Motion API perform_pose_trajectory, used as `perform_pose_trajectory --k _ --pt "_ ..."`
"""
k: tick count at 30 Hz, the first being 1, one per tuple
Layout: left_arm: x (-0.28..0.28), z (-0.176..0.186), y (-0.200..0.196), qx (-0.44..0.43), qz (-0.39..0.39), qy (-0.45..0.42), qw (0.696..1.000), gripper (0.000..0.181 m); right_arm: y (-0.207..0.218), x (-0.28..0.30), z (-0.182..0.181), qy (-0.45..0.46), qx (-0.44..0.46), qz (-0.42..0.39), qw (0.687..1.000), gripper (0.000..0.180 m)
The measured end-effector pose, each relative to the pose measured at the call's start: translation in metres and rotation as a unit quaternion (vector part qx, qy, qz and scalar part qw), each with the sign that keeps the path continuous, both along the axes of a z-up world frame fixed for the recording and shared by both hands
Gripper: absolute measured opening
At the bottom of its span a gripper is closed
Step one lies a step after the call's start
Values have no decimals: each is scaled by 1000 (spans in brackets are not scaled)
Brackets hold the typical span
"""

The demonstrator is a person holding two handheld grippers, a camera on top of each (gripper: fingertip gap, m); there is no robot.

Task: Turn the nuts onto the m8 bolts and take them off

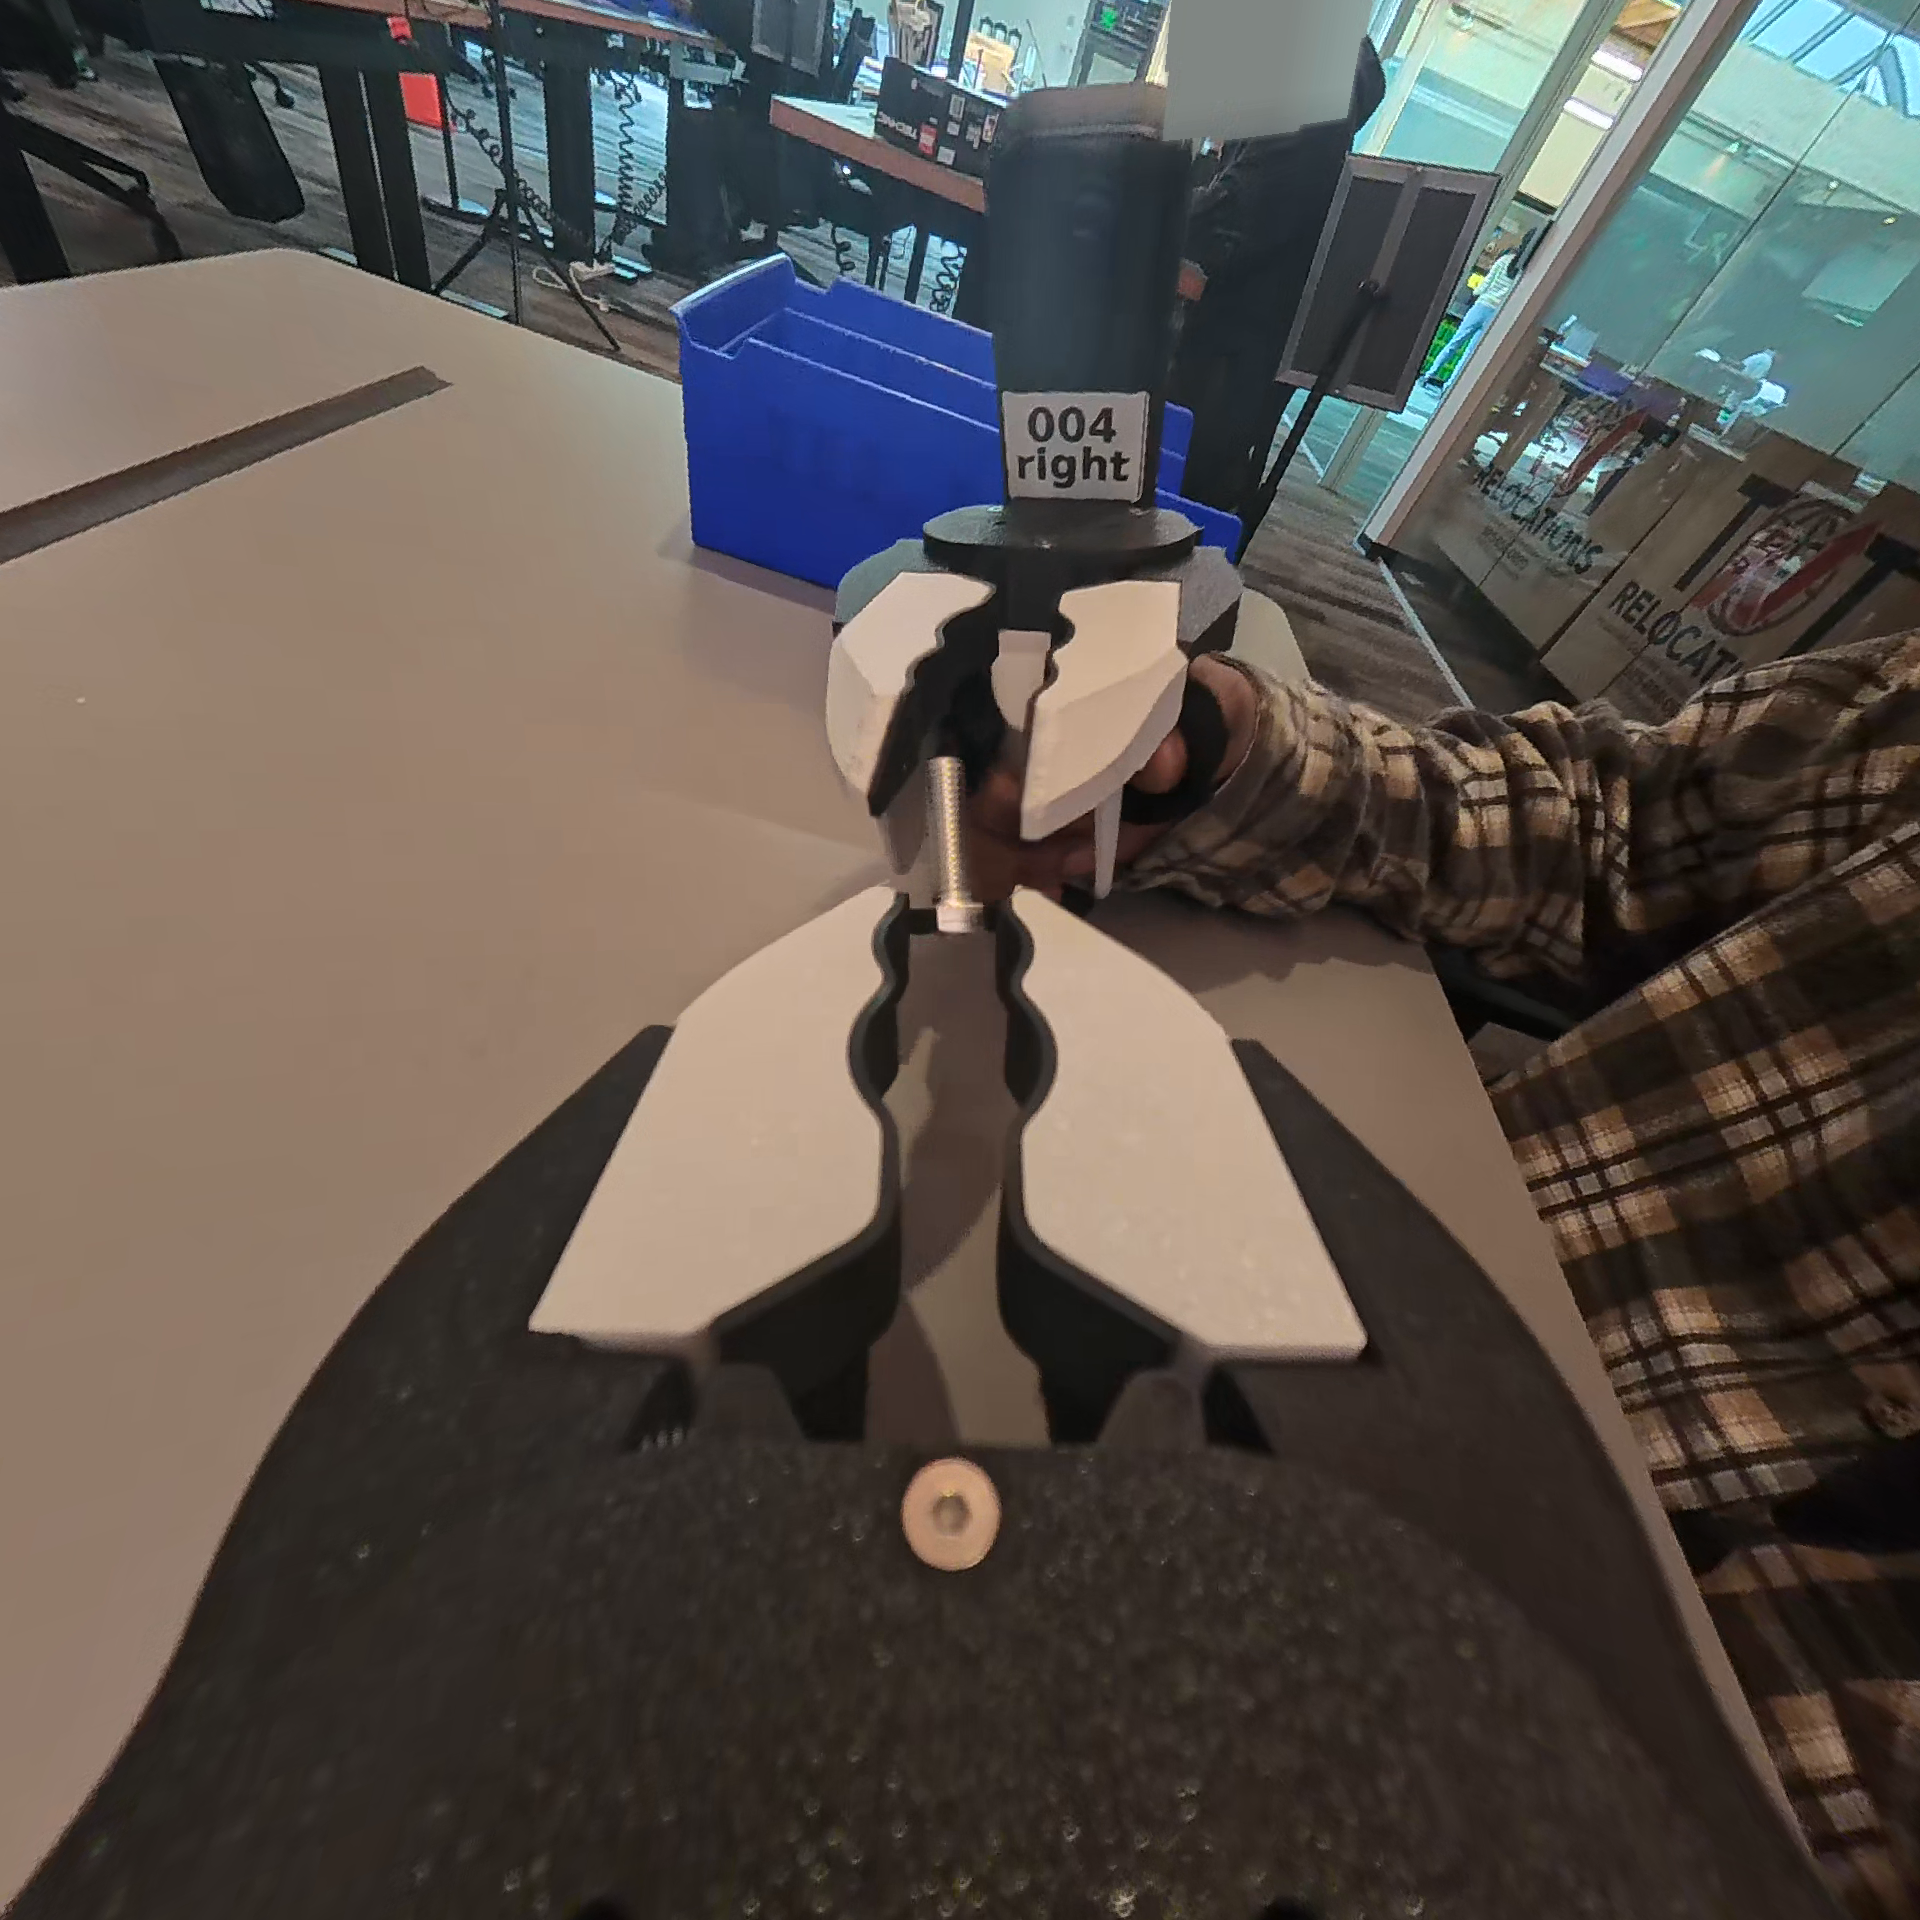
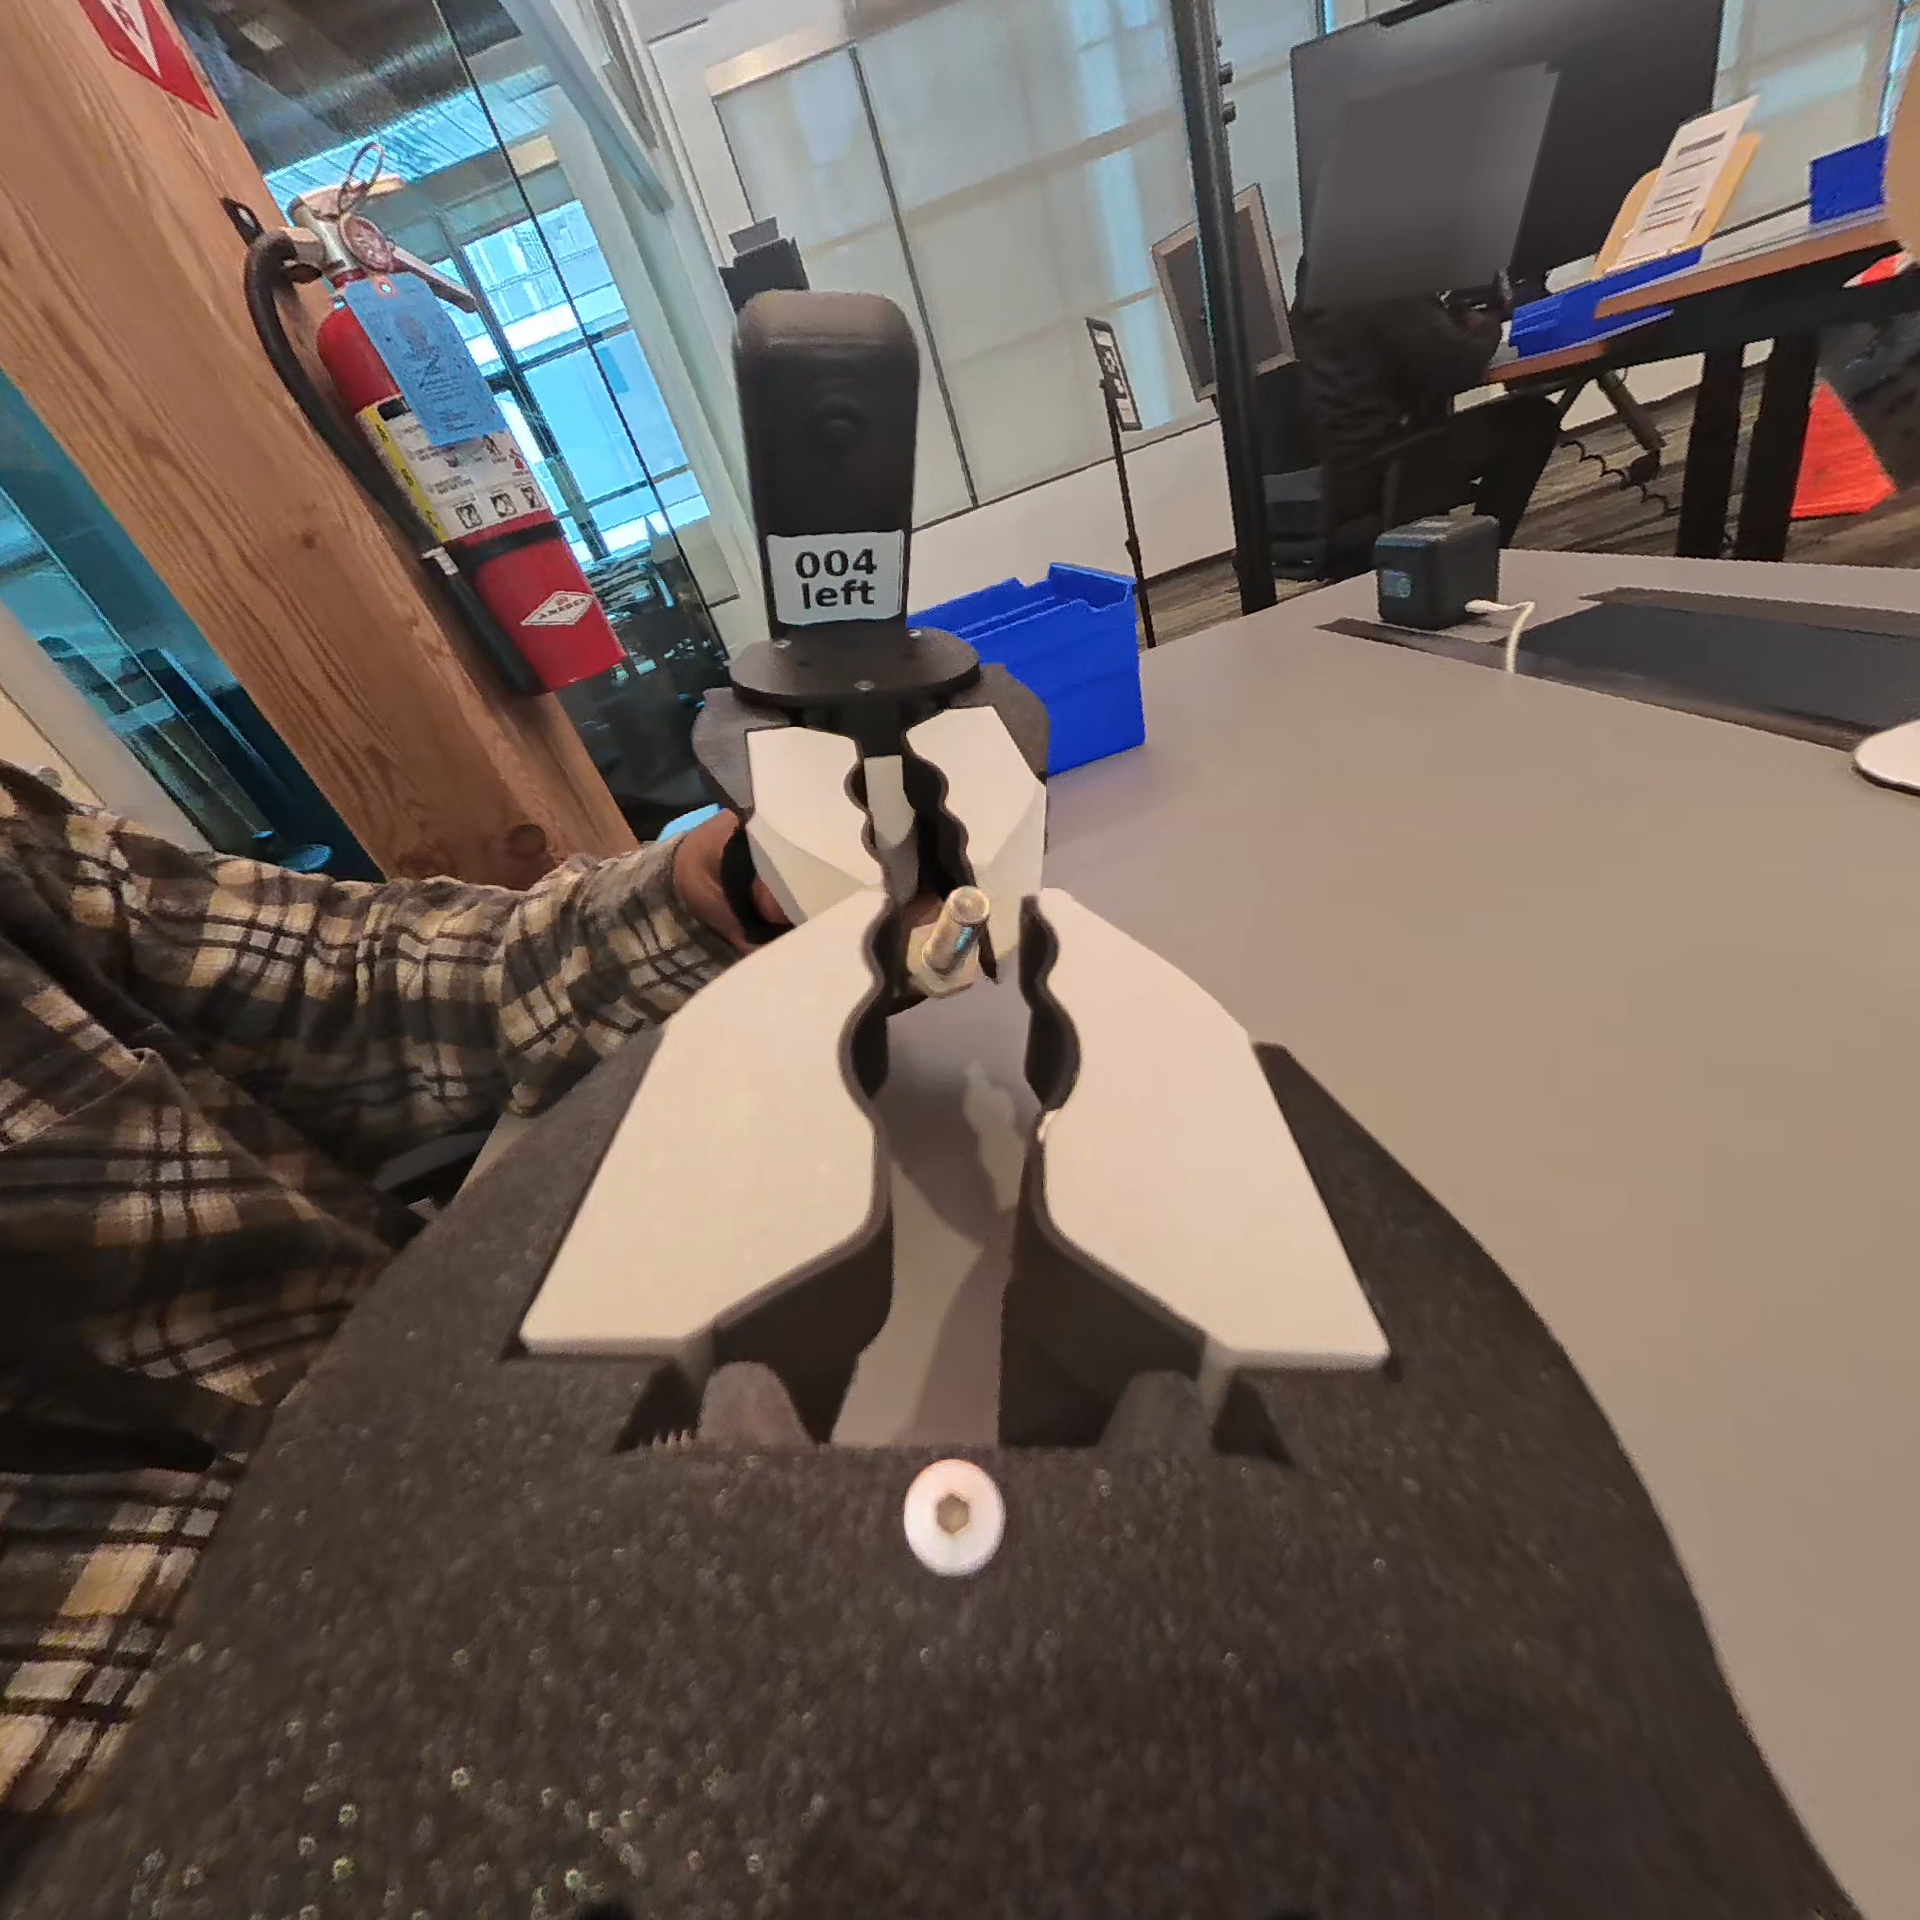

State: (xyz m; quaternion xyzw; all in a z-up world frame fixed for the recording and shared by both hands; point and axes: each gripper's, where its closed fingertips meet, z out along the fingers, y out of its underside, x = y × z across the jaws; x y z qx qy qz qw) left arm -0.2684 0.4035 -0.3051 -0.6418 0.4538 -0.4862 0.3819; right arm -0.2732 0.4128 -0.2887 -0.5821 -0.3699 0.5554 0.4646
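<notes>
Grey bench (image 1: pixel 364 779), near edge by a plaid sleeve (image 1: pixel 1455 810): left gripper (image 1: pixel 956 925) and right gripper (image 2: pixel 954 940) are meeting tip to tip, bolt (image 1: pixel 948 831) with nut (image 2: pixel 940 977) hanging between them. Both jaws are sitting slightly apart; can't tell which is gripping. Blue bin (image 1: pixel 831 447) is sitting at the far edge.

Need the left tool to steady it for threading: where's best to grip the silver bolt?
Probably take the silver steel bolt by its hexagonal end: flats resist turning, unlike the round threaded shank. That end faces the left tool, so come straight on, closing across two flats.
</notes>
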Motion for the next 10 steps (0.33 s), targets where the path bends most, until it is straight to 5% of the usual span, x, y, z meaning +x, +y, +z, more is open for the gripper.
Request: perform_pose_trajectory --k 7,10 --pt "-7 2 -2 -4 -3 4 1000 15 -3 -9 4 -26 30 13 999 7" --pt "-31 -15 12 7 39 57 998 35 14 -8 -8 -111 76 -18 991 7"
